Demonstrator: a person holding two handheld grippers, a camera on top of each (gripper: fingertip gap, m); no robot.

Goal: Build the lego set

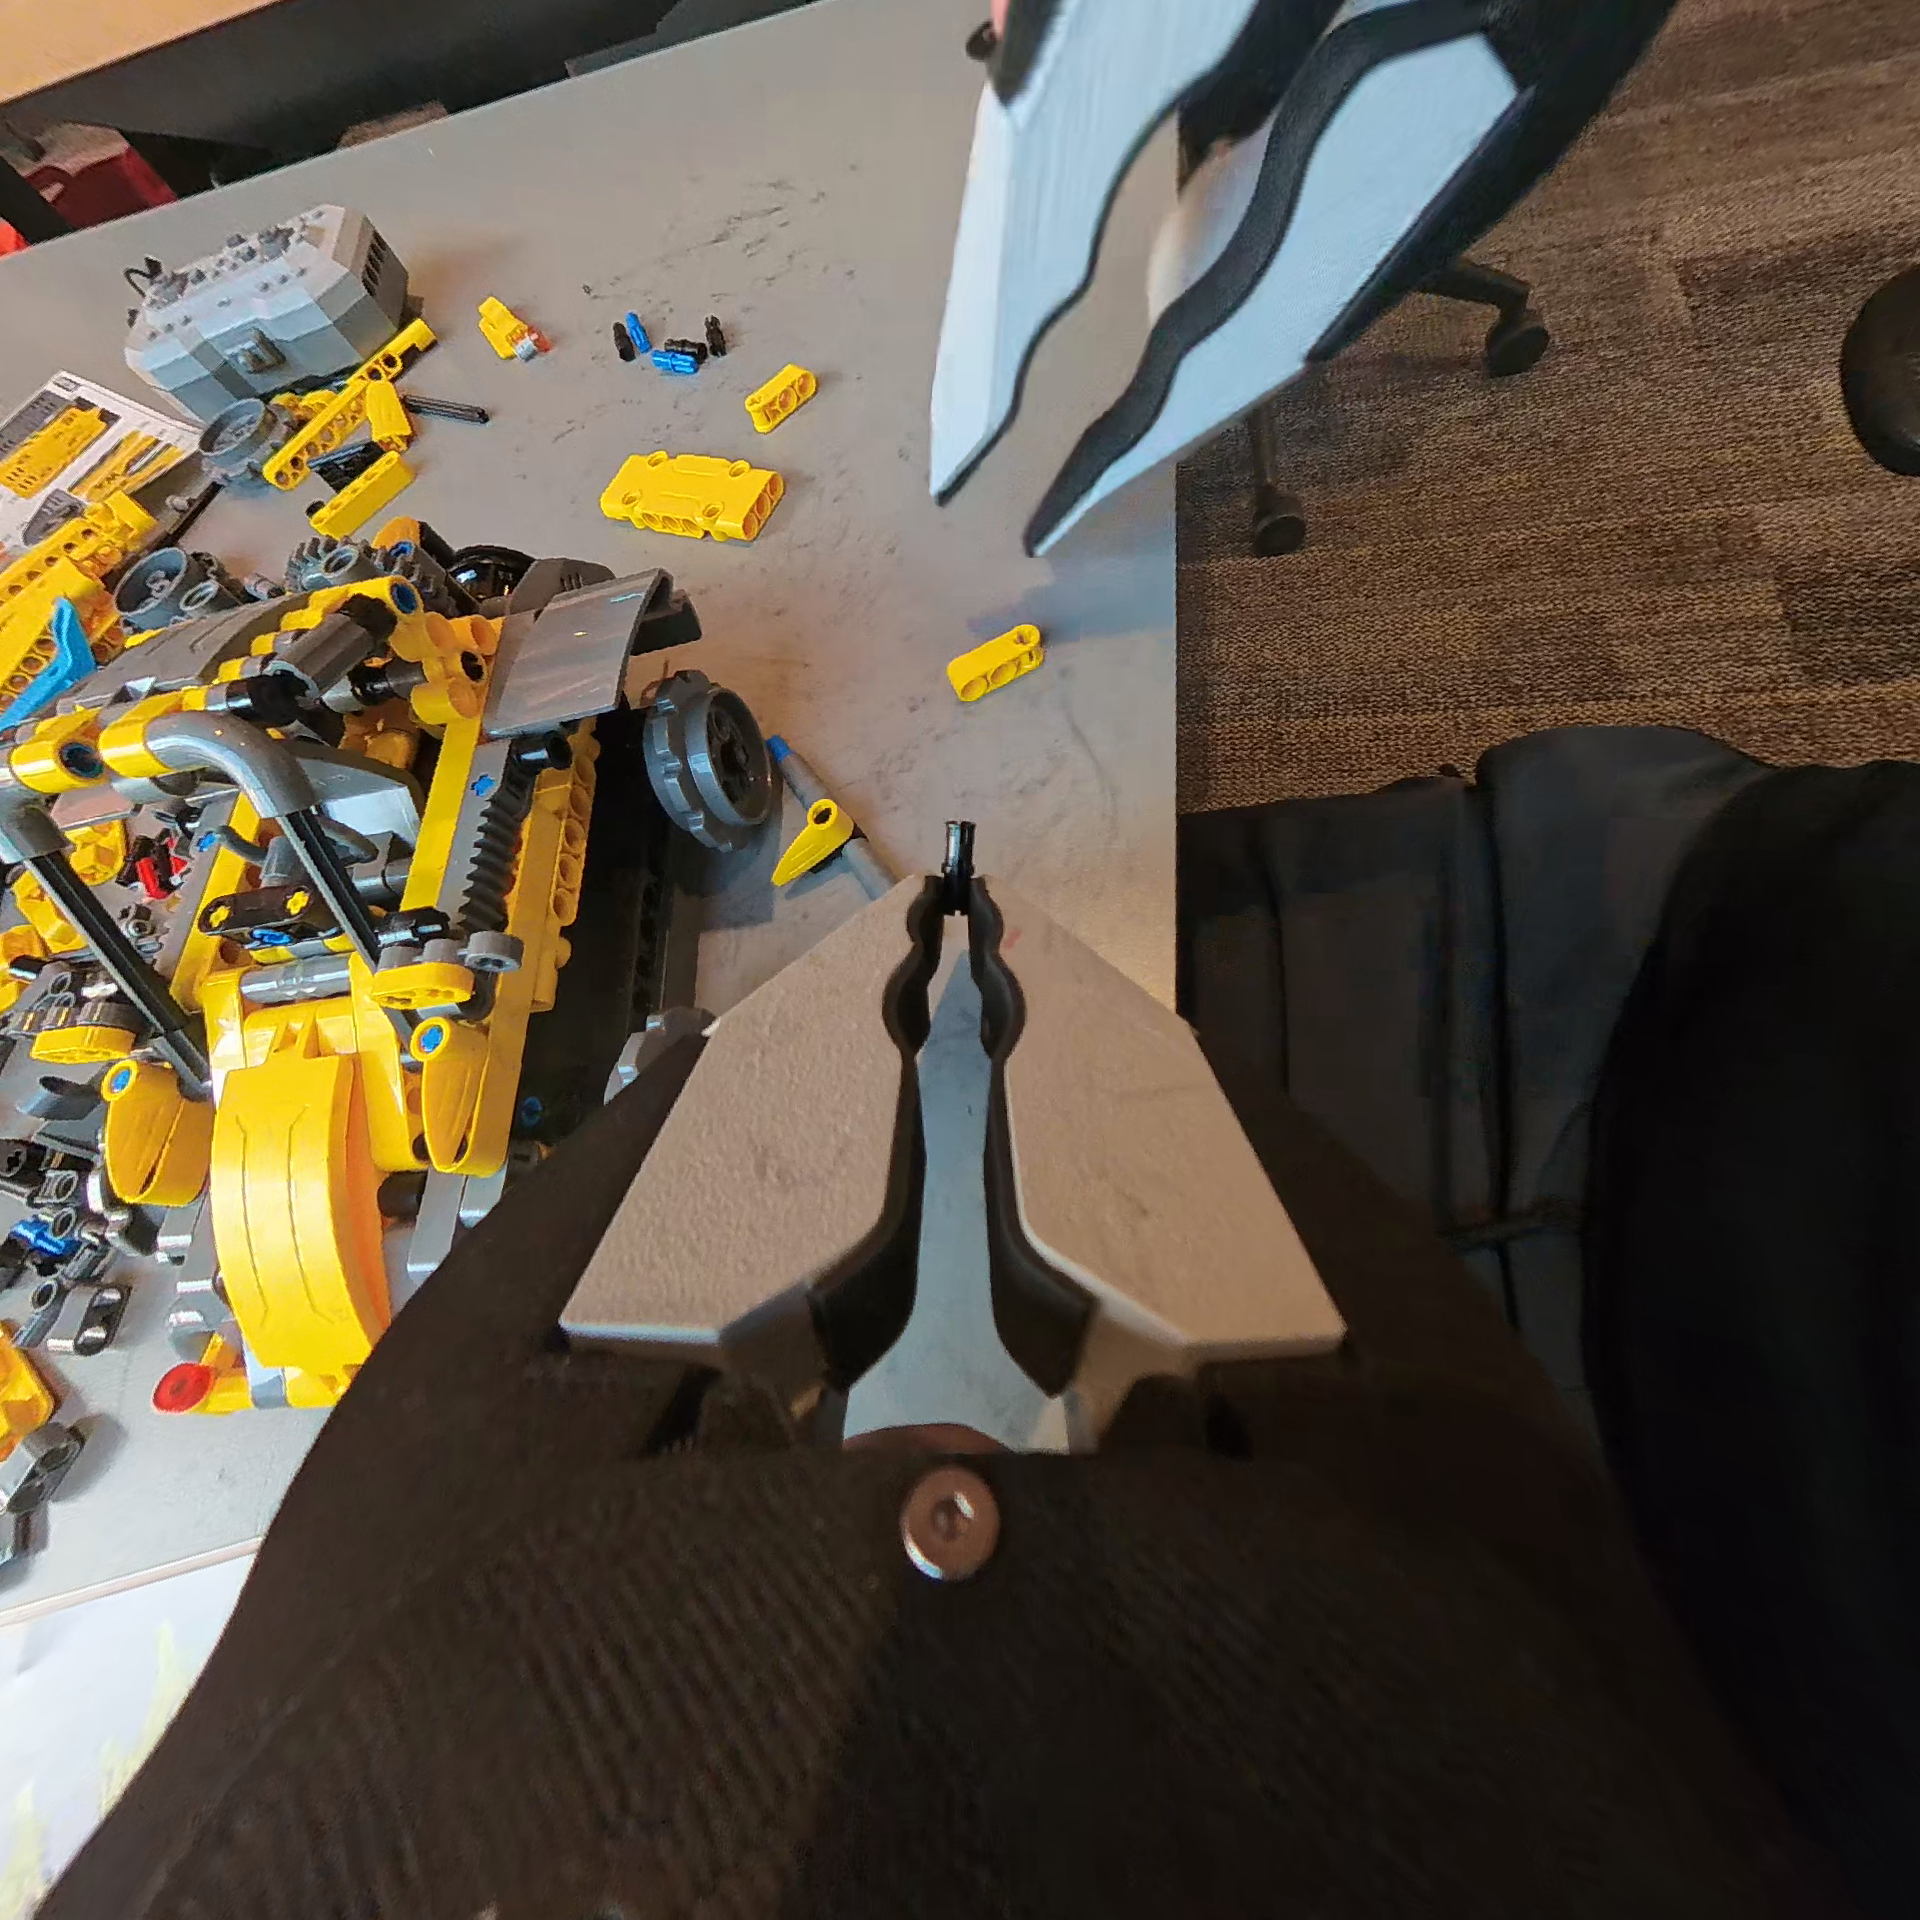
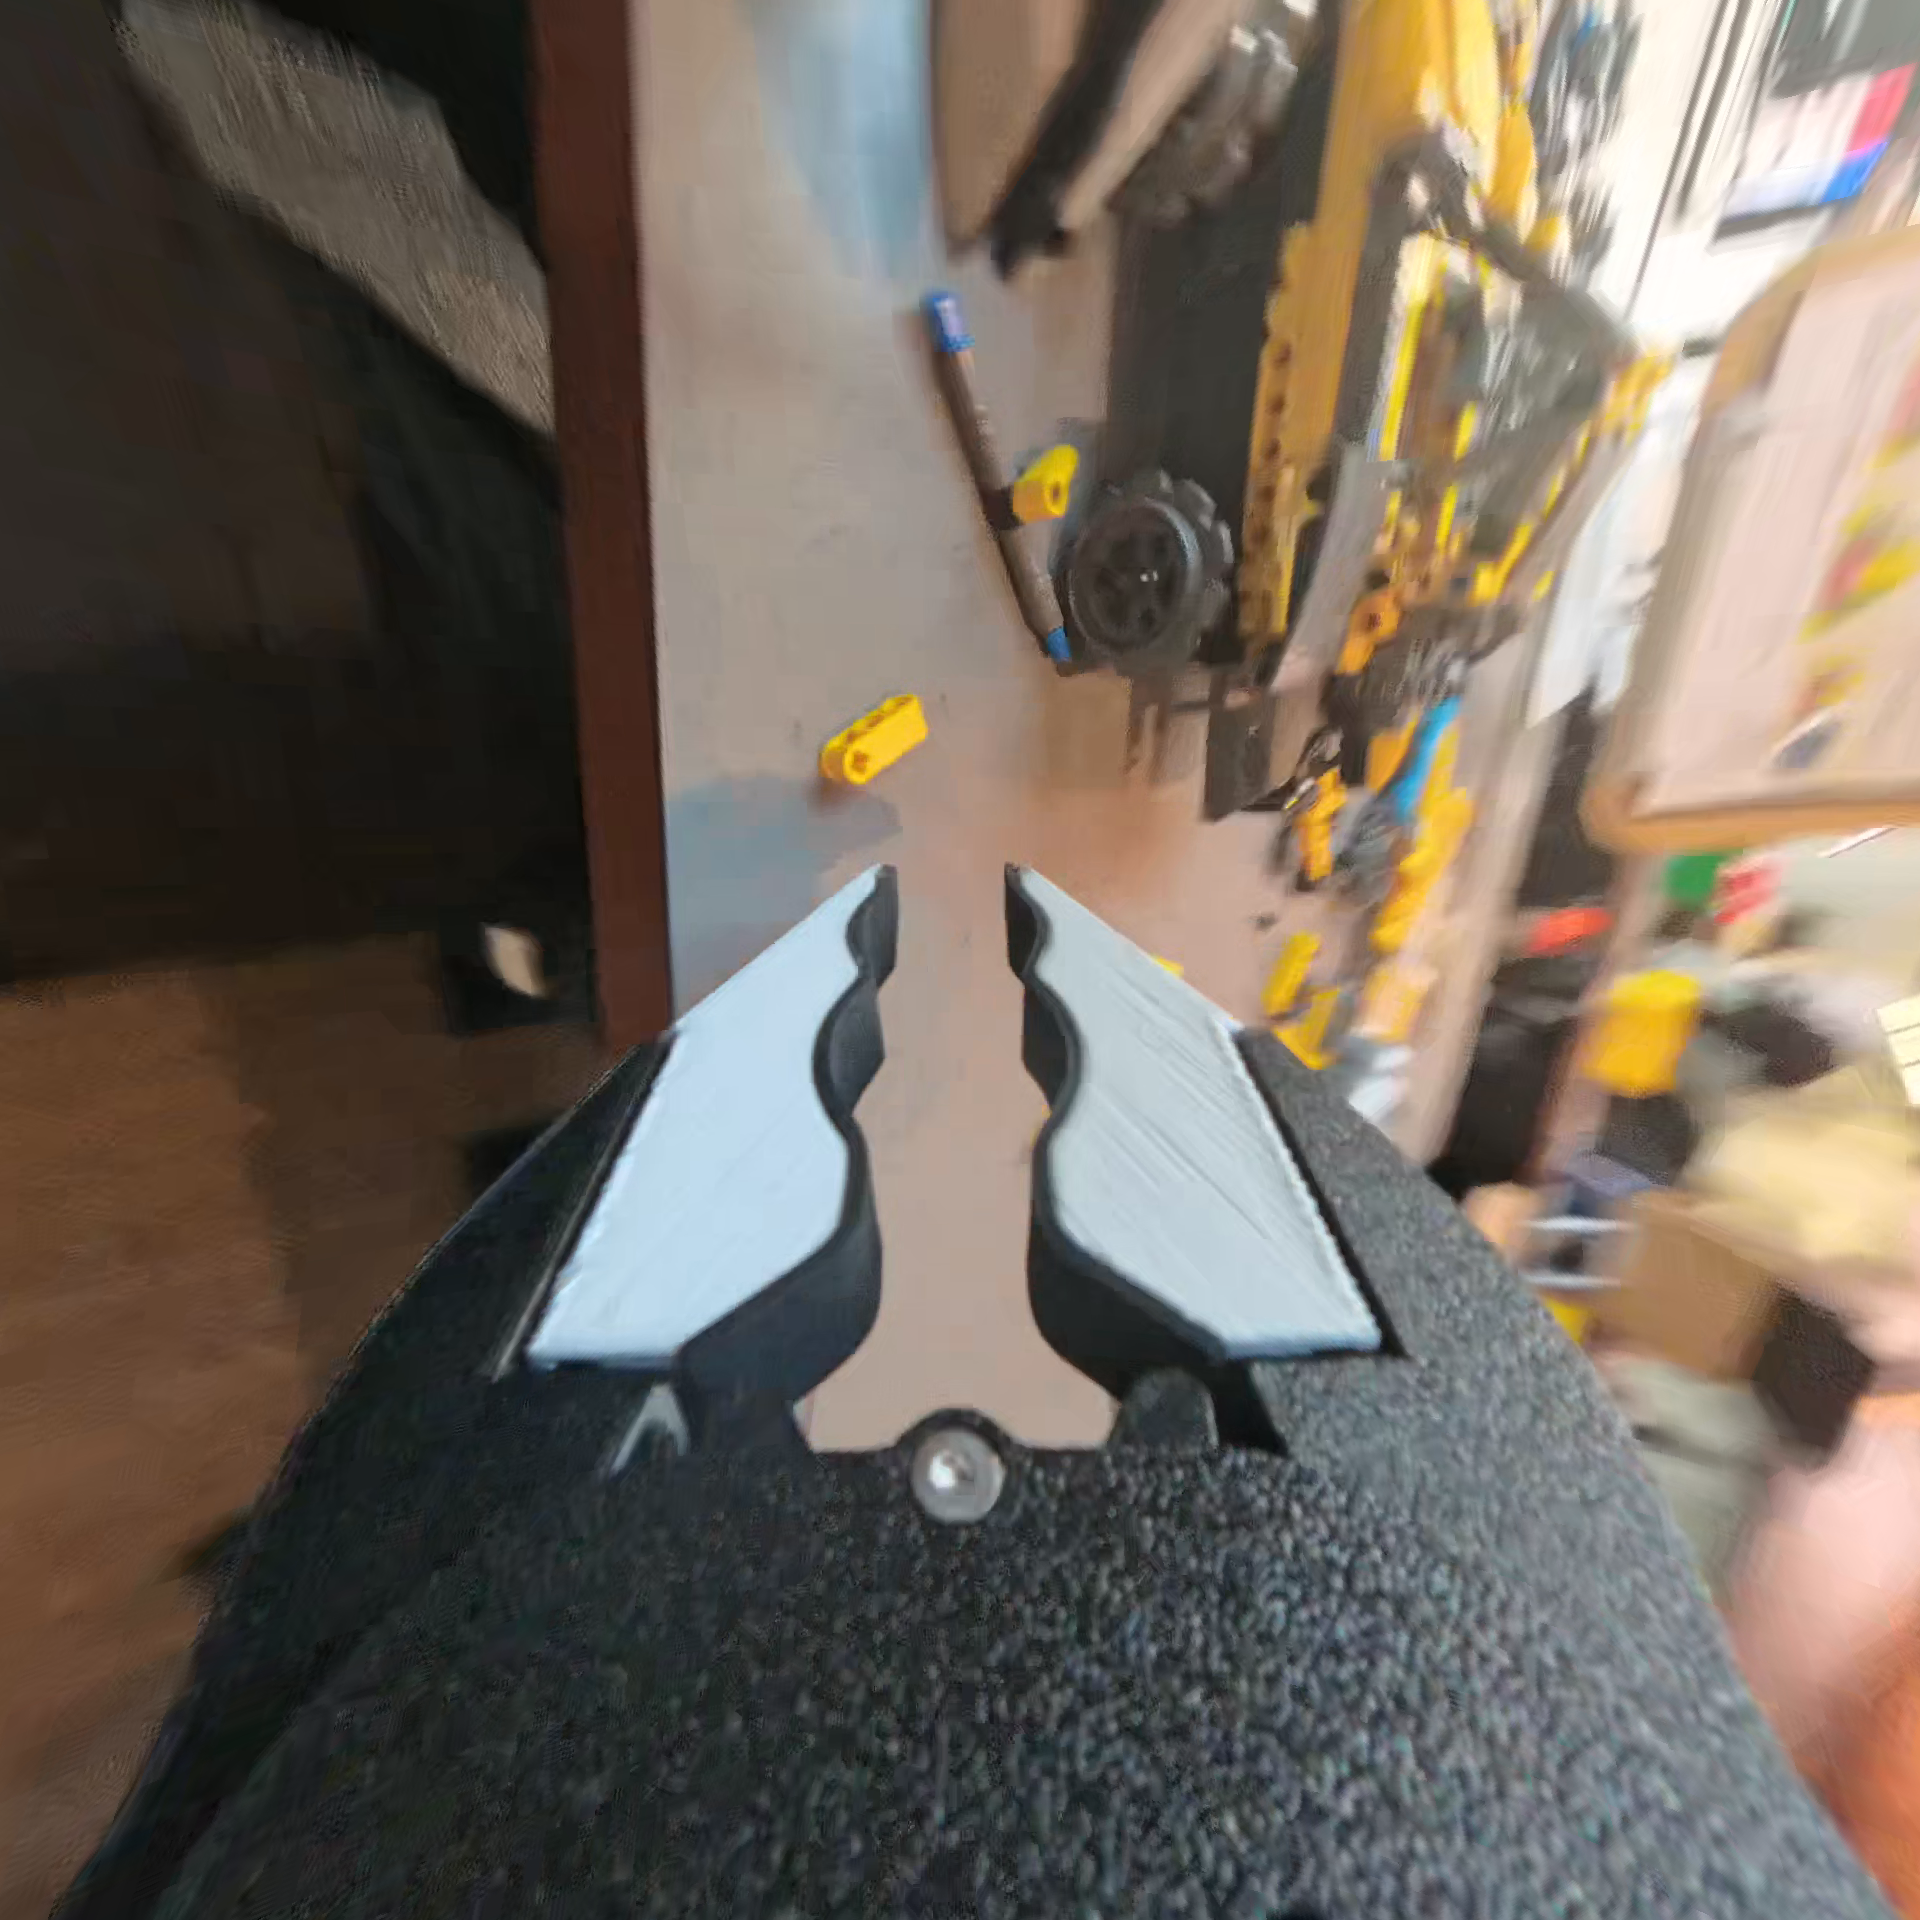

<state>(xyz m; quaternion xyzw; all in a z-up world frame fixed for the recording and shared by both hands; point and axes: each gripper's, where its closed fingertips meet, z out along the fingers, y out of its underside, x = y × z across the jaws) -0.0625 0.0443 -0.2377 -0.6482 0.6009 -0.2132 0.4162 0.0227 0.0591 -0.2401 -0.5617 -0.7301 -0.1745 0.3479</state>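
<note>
Left tool (image 1: pixel 957 902) pinches small black pin (image 1: pixel 957 847) at its tips; right tool (image 2: pixel 948 883) apart, empty.
Pin sticks out past the tips, above grey scuffed worktop (image 1: pixel 727 208) near its edge. Right tool hovers near loose yellow beam (image 2: pixel 873 736). Half-built yellow model (image 1: pixel 312 883), ridged grey wheel (image 1: pixel 710 758), glossy plastic parts scattered around.

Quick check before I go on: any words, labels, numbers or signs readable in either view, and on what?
Booklet, far left of the left wrist view: print too small to read.
Coloured papers in the right wrist view: blurred, unreadable.
No other writing shows.
</note>
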